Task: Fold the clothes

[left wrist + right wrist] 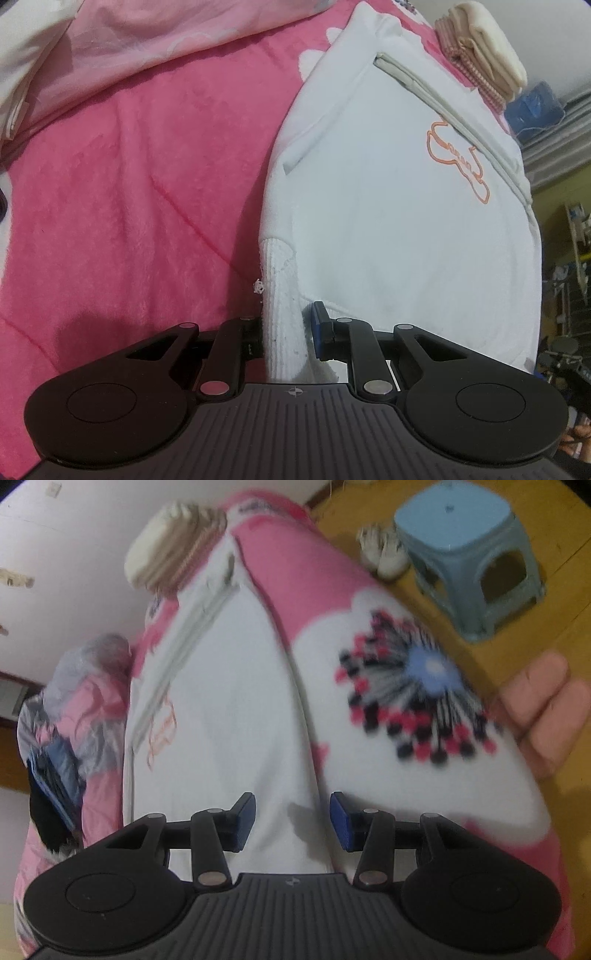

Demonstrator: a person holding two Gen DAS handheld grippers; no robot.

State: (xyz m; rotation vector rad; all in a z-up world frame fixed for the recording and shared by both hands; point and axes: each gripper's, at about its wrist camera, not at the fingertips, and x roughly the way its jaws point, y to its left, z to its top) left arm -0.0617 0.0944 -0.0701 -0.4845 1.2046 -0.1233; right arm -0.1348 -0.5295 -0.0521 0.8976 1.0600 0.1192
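Left gripper [286, 332] jaws clamp white jacket's [399, 229] ribbed cuff [282, 317].

One white jacket [388, 221], one blue stool [469, 554], perhaps two shoes [384, 552], one folded stack [480, 51].

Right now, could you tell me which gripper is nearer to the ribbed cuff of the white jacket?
Left. The left gripper is shut on the ribbed cuff itself. The right gripper hovers open over the white jacket body, holding nothing, with no cuff visible between its fingers.
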